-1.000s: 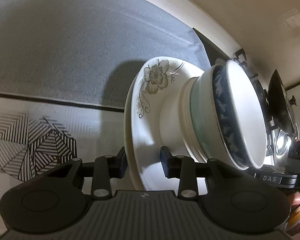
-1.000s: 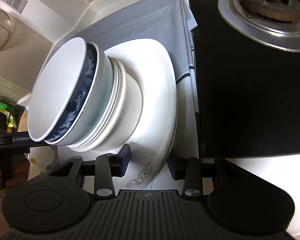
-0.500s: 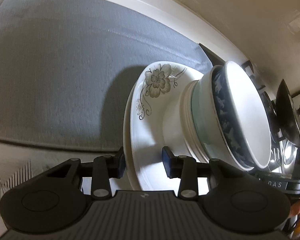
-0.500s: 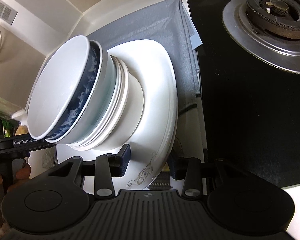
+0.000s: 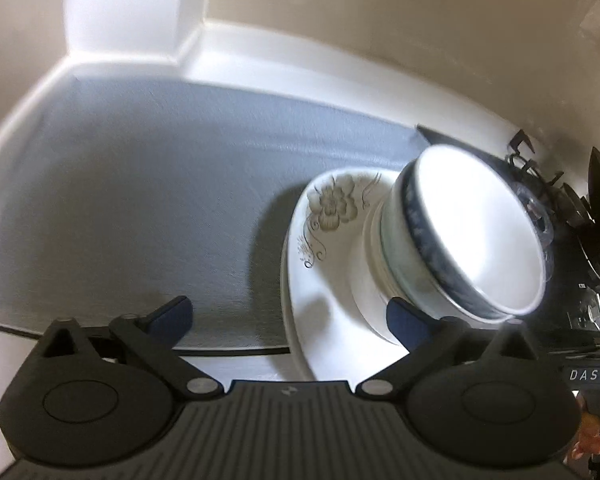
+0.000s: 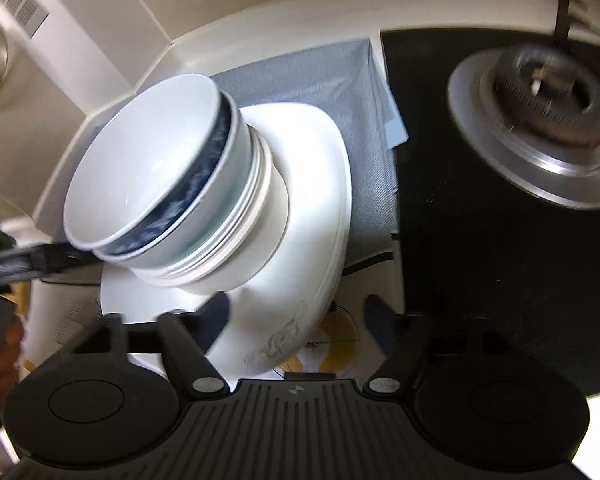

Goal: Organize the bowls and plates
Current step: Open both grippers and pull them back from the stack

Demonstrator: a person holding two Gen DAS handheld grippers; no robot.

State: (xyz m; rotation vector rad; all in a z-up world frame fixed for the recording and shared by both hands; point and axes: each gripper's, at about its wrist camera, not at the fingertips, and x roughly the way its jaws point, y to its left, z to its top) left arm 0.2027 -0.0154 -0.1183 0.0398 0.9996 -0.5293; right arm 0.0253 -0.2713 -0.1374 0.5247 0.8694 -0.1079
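A white plate [image 5: 324, 248] with a grey flower motif rests on the grey mat [image 5: 140, 200], carrying several nested bowls [image 5: 472, 240]. The top bowl is white, with a dark blue patterned one under it. My left gripper [image 5: 288, 316] is opening, its jaws wide apart. The plate's near rim lies between them, and no pad presses on it. From the other side, my right gripper [image 6: 296, 318] is also opening around the plate [image 6: 312, 152] rim below the bowls [image 6: 152, 168], again with no pad on it. The left gripper's body [image 6: 12, 264] shows at the far left of the right wrist view.
A black glass cooktop [image 6: 500, 280] with a metal burner [image 6: 540, 140] lies just right of the mat [image 6: 320, 80]. Pan supports and a dark lid [image 5: 596, 216] stand beyond the stack. White walls form a corner [image 5: 188, 48] behind the mat.
Both grippers were shut on opposite rims of the plate. Both have now let go, spread their jaws wide and drawn back and upward. The stack sits on the mat.
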